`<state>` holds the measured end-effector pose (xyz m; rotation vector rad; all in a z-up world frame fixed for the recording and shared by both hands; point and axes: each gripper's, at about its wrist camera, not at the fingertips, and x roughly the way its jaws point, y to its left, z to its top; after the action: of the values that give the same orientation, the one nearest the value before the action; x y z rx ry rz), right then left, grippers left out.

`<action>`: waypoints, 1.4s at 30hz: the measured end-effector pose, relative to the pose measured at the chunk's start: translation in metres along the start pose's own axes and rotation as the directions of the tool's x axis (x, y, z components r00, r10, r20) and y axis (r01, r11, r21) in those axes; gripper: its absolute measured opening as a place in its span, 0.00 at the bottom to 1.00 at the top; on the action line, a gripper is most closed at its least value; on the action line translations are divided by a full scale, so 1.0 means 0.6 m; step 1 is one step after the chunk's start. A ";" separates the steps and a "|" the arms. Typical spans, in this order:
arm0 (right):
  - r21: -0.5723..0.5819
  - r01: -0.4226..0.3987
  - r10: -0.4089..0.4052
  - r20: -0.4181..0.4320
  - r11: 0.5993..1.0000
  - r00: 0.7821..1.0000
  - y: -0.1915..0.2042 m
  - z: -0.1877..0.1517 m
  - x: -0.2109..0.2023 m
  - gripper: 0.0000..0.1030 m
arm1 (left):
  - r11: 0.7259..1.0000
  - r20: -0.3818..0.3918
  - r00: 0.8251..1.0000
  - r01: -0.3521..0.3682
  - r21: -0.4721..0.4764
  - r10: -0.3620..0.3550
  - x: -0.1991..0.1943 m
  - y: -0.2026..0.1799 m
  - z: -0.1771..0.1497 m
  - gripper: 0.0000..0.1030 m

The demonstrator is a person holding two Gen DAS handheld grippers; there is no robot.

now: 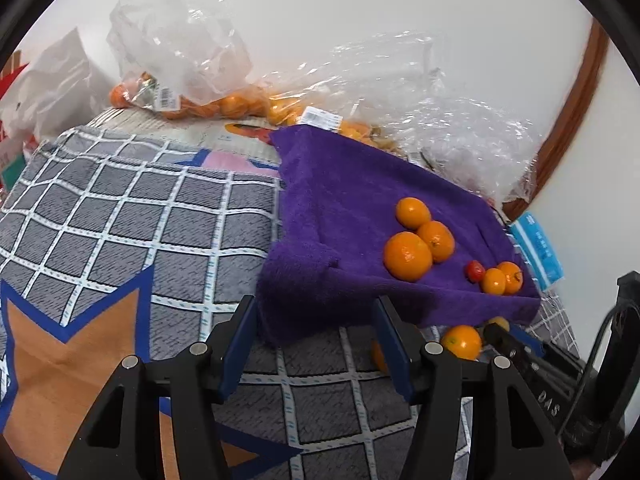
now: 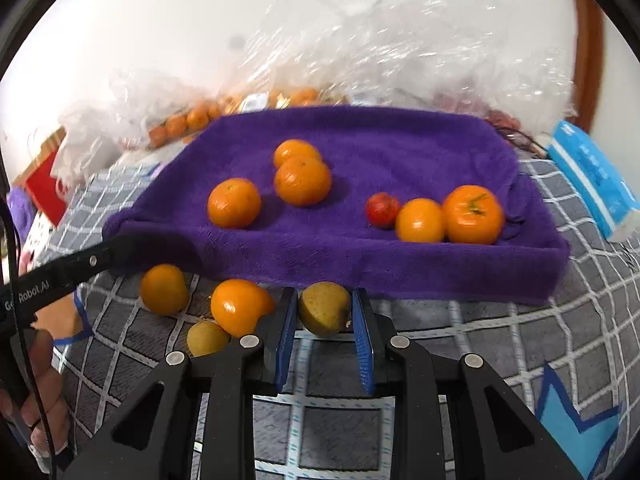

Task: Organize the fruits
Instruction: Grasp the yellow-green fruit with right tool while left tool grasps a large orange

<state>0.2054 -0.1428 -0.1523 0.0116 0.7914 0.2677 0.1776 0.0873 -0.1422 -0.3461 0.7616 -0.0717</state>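
A purple towel (image 2: 360, 152) lies on a checked cloth (image 2: 500, 340). On it sit three oranges (image 2: 234, 202), a small red fruit (image 2: 382, 209) and two more oranges (image 2: 474, 214). My right gripper (image 2: 324, 293) is shut on a yellow-green fruit (image 2: 324, 316) just before the towel's front edge. Two oranges (image 2: 238, 306) and another yellow-green fruit (image 2: 208, 338) lie loose to its left. My left gripper (image 1: 316, 308) is open, with the towel's (image 1: 360, 200) near corner just beyond its fingertips. In the right wrist view one of its fingers (image 2: 96, 258) reaches that corner.
Clear plastic bags (image 1: 180, 40) holding several oranges are piled along the wall behind the towel. A blue tissue pack (image 2: 588, 176) lies at the right and a red box (image 2: 42, 188) at the left. A hand (image 2: 44, 392) holds the left gripper.
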 end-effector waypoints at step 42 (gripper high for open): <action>-0.007 0.068 -0.068 -0.030 0.998 0.997 -0.078 -0.016 -0.017 0.27 | 0.995 -0.112 0.993 0.046 0.088 -0.036 0.041 -0.085 -0.034 0.32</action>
<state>0.2028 -0.1912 -0.1569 -0.0251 0.8192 0.2066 0.1846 0.0291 -0.1551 -0.2733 0.8576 -0.1651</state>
